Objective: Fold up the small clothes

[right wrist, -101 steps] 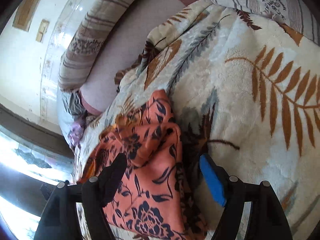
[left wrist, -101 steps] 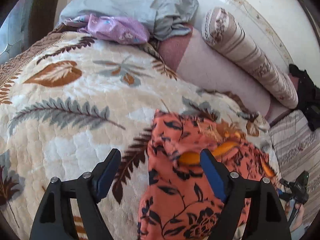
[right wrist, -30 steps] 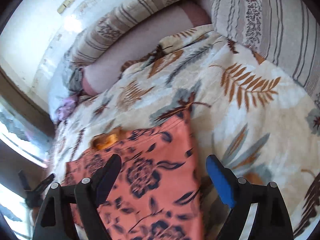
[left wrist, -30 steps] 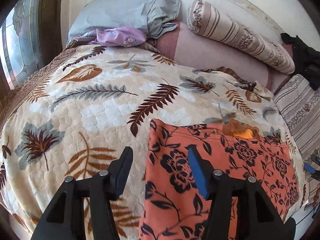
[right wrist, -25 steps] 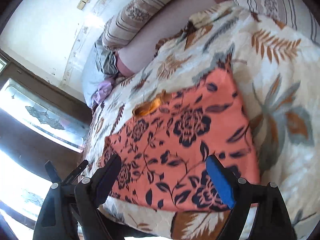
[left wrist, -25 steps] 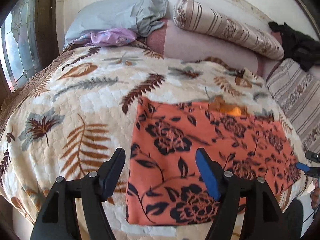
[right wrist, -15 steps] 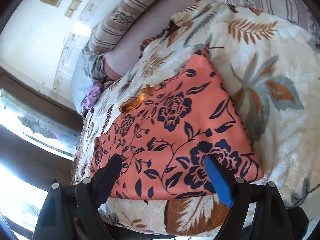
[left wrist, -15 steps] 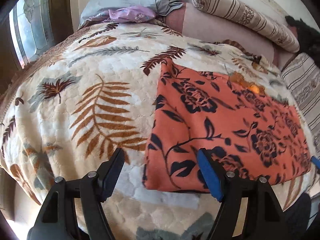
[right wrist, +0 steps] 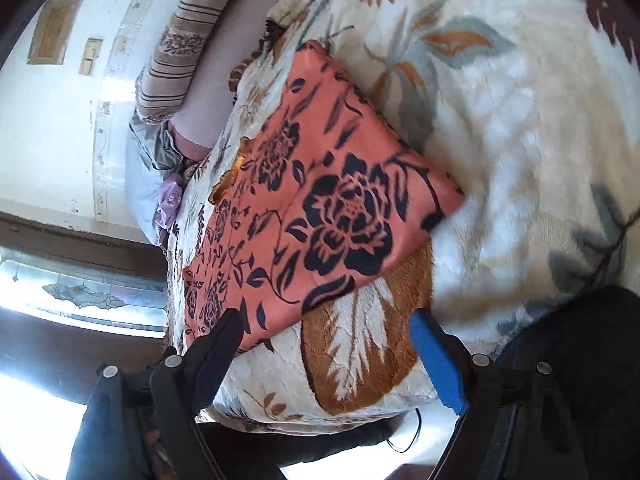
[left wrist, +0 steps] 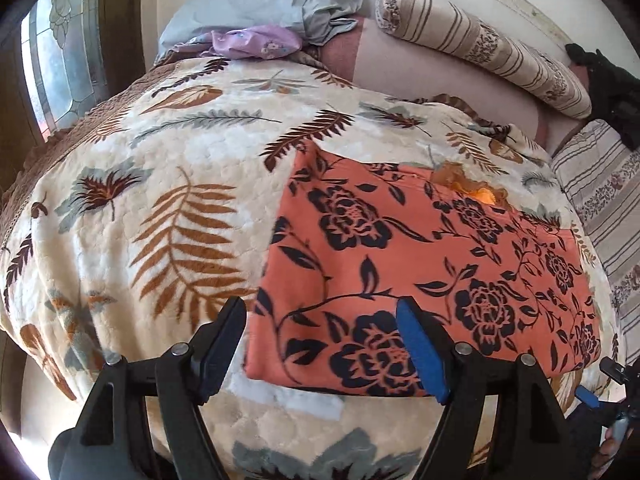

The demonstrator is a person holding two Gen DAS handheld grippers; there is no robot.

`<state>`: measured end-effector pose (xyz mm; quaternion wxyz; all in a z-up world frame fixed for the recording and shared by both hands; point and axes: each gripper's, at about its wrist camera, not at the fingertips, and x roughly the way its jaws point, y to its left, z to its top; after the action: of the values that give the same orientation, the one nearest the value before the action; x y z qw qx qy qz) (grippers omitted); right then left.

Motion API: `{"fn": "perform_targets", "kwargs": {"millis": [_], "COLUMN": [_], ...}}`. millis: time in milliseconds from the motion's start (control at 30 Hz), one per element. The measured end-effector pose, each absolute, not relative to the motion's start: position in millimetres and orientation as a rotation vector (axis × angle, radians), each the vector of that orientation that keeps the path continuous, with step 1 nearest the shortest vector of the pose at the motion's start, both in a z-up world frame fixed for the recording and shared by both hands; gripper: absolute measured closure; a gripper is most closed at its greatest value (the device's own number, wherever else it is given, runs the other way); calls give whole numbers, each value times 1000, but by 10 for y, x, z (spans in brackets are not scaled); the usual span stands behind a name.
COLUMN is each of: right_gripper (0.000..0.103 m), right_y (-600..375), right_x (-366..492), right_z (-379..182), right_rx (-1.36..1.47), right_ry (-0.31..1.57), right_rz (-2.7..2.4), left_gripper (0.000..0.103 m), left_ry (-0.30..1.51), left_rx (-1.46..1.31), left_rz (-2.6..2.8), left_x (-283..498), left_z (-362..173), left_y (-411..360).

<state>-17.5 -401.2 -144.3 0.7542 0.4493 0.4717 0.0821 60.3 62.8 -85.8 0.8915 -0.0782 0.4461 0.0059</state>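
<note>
An orange garment with a black flower print (left wrist: 420, 264) lies flat as a folded rectangle on the leaf-patterned blanket (left wrist: 160, 200); a bit of yellow-orange fabric (left wrist: 476, 192) sticks out at its far edge. My left gripper (left wrist: 324, 336) is open and empty, just above the garment's near left corner. My right gripper (right wrist: 326, 340) is open and empty, over the blanket's front edge (right wrist: 360, 360) just below the garment (right wrist: 320, 200). The right gripper's tip also shows in the left wrist view (left wrist: 600, 392) at the lower right.
A grey pillow (left wrist: 264, 4), a lilac cloth (left wrist: 256, 42) and a striped bolster (left wrist: 480, 44) lie at the head of the bed. A black item (left wrist: 612, 92) sits at the far right. A stained-glass window (left wrist: 60, 60) is on the left. Dark clothing (right wrist: 580, 360) fills the lower right.
The garment, crumpled earlier, now lies spread flat and folded. Both grippers have drawn back toward the bed's front edge; the right one has swung lower and rolled. Both stay open.
</note>
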Motion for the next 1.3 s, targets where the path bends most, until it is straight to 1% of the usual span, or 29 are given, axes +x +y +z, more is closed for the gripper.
{"fn": "perform_targets", "kwargs": {"millis": [167,300,367,433,500,600,700,800,833,867,900,933,1033,1100,1167,1200,1233,1267,1300], "right_gripper": [15,15,18,35,41,40,35,36,44,57,87,89,90,89,83,78,67,60,33], "right_y": [-4069,-4151,-4180,-4190,-4190,-4184,-4202,-4179,-4160,-4134,-4114,-4110,-4091,-4106,-4202,-4261,-4316,-4364,-4420], "right_x": [36,110,125,151,184,200,218,259,271,290,298,289,255,271,251,226,199,171,132], "right_z": [-1517,-1465,-1394,-1373,-1420,-1456,-1466,-1425,-1393,-1345,-1296,-1255,-1196,-1318,-1454,-1465,-1440,-1392,-1331], "right_rx": [1061,1087,1042,992,973,971,999,956,925,878,824,801,748,746,832,871,885,881,875], "right_ry": [997,946,917,924,950,957,949,955,954,958,965,954,950,999,1021,1013,1009,1002,983], "right_rz": [137,106,85,60,46,54,61,61,58,47,24,19,-4,-13,3,13,12,7,-3], "left_gripper": [25,25,25,25,25,25,25,25,25,25,25,25,25,25,24,20,19,19,19], "left_ry": [943,953,962,973,988,1008,1015,1014,1014,1013,1010,1005,989,990,1055,1064,1029,1030,1030], "left_rx": [-101,-43,-8,12,19,16,20,20,18,15,11,6,-2,10,51,71,87,96,93], "left_rz": [-49,-72,-76,-76,-71,-67,-64,-67,-69,-70,-71,-73,-81,-79,-68,-75,-79,-81,-83], "left_x": [756,836,869,895,921,955,971,975,980,985,980,983,987,1013,1090,1107,1084,1081,1082], "left_z": [-883,-925,-965,-1009,-1053,-1108,-1136,-1119,-1108,-1094,-1073,-1052,-1000,-1035,-1219,-1294,-1292,-1295,-1294], "left_y": [141,-192,-310,-378,-407,-425,-438,-446,-447,-448,-446,-445,-457,-476,-502,-516,-522,-528,-522]}}
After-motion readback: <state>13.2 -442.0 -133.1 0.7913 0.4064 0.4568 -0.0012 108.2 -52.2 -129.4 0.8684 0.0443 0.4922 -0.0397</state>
